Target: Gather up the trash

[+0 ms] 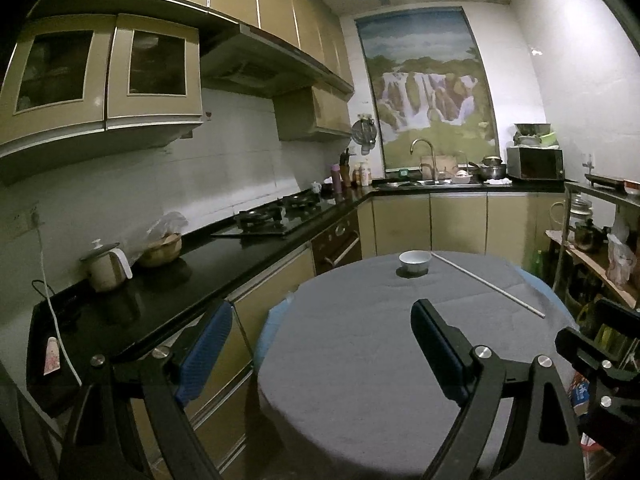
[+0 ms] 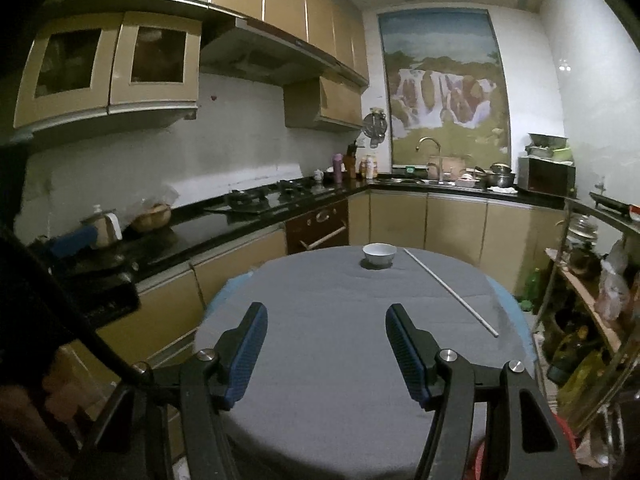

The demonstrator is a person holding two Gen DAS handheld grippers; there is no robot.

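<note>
Evidently little trash is left: the round desk [image 2: 320,360] bears only a white bowl [image 2: 379,255] and a thin white rod [image 2: 450,291] at its far side. The left claw [image 1: 320,344] and right claw [image 2: 326,350] hover released, holding nothing.

Grey round table [image 2: 340,360] lies open ahead; only a white bowl [image 2: 379,254] and thin rod [image 2: 452,292] occupy its far side
</note>
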